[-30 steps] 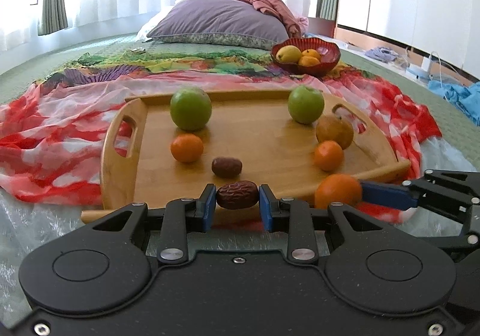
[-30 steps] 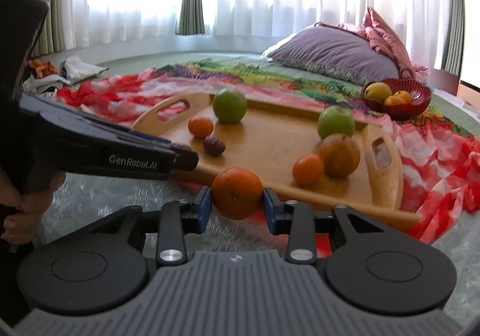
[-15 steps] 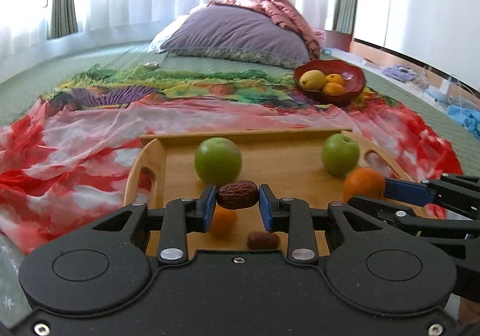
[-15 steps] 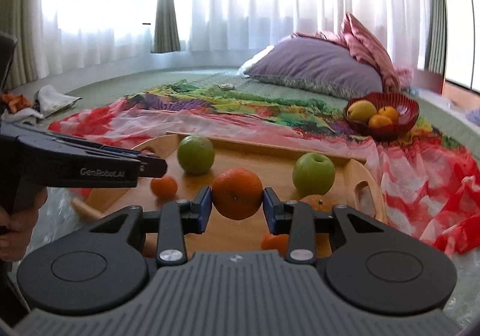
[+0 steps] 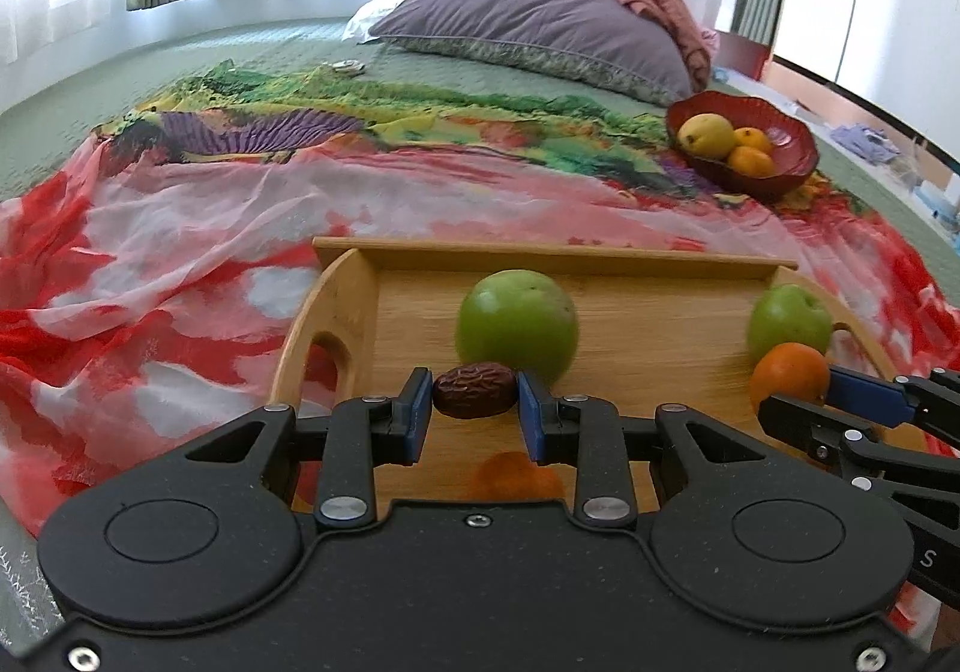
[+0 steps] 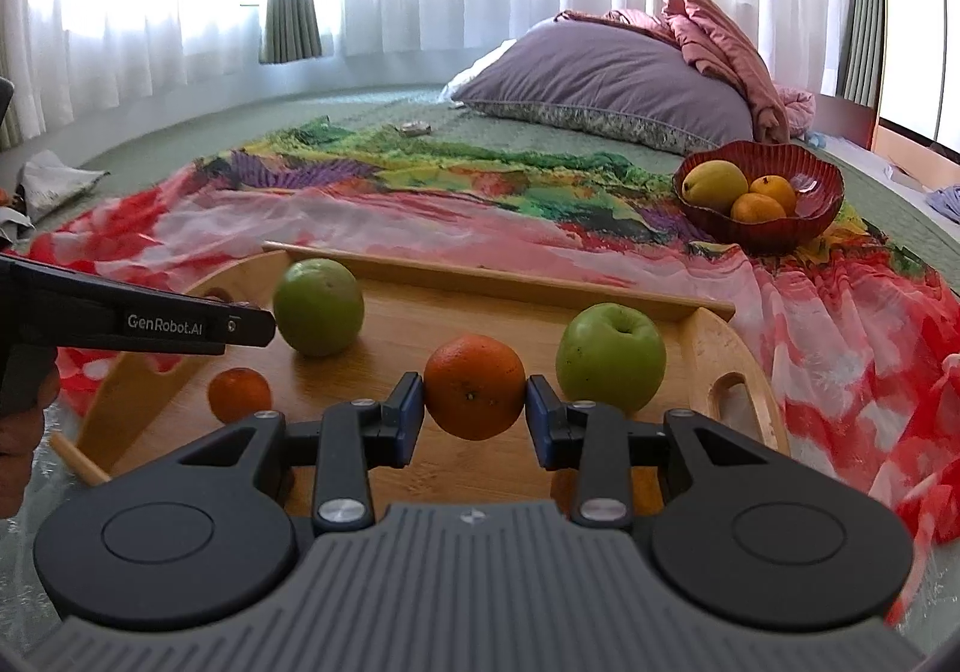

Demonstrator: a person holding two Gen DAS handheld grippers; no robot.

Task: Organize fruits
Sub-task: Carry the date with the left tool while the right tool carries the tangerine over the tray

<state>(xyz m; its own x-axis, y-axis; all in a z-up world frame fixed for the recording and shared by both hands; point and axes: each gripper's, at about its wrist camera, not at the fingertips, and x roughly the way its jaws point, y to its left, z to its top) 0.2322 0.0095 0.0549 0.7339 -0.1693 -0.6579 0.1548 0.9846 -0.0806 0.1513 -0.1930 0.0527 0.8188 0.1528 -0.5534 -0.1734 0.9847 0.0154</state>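
My left gripper [image 5: 475, 409] is shut on a brown date [image 5: 475, 398] and holds it above the wooden tray [image 5: 630, 333]. My right gripper [image 6: 474, 415] is shut on an orange [image 6: 474, 387], also above the tray [image 6: 729, 348]; it shows at the right of the left wrist view [image 5: 791, 379]. On the tray lie two green apples [image 5: 517, 325] [image 5: 789, 321] and a small orange [image 6: 239, 393]. A red bowl [image 6: 807, 204] with a yellow fruit and two small oranges stands far right on the cloth.
The tray lies on a red, white and green patterned cloth [image 5: 150, 264] on a green bed. A purple pillow [image 6: 606, 84] and pink blanket lie at the back. Curtains hang behind. The left gripper's body [image 6: 138, 321] crosses the left of the right wrist view.
Both grippers have risen and moved forward over the tray with their fruits still held. The red bowl looks nearer.
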